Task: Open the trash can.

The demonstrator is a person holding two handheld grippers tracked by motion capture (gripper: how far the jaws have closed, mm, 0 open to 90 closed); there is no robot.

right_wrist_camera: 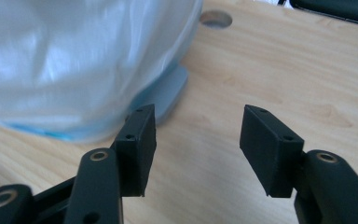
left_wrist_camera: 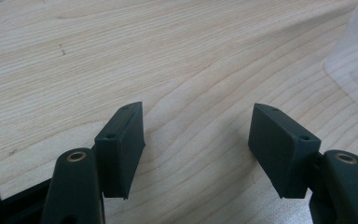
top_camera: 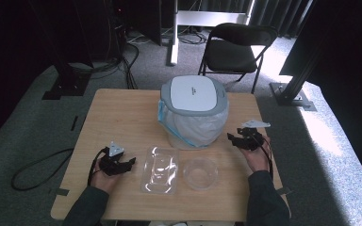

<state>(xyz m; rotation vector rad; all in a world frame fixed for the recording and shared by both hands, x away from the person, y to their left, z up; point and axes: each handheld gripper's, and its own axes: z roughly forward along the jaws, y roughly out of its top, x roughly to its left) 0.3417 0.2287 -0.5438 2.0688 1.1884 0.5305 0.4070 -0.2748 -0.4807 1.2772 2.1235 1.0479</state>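
- Looking down from the high view: a small lidded bin [top_camera: 194, 113], lined with a pale plastic bag, stands mid-table [top_camera: 122, 117]. Right gripper [top_camera: 246, 139] hovers just beside the bin's right flank, jaws parted, nothing between them. Left gripper [top_camera: 118, 165] rests near the table's front left, also empty. A clear lid [top_camera: 160, 169] and a clear bowl [top_camera: 200, 173] lie between the hands, in front of the bin.
- Left gripper view: left gripper [left_wrist_camera: 196, 140] spread wide over bare wood; a clear plastic edge [left_wrist_camera: 354, 60] shows at far right.
- Right gripper view: right gripper [right_wrist_camera: 196, 140] half-spread and empty, the bag-covered bin [right_wrist_camera: 74, 60] and its grey base [right_wrist_camera: 168, 91] close ahead on the left.
- Risk, as I judge it: pads closing on loose bag film instead of the rigid wall could slip, drag the liner off, or tip the bin towards the bowl.
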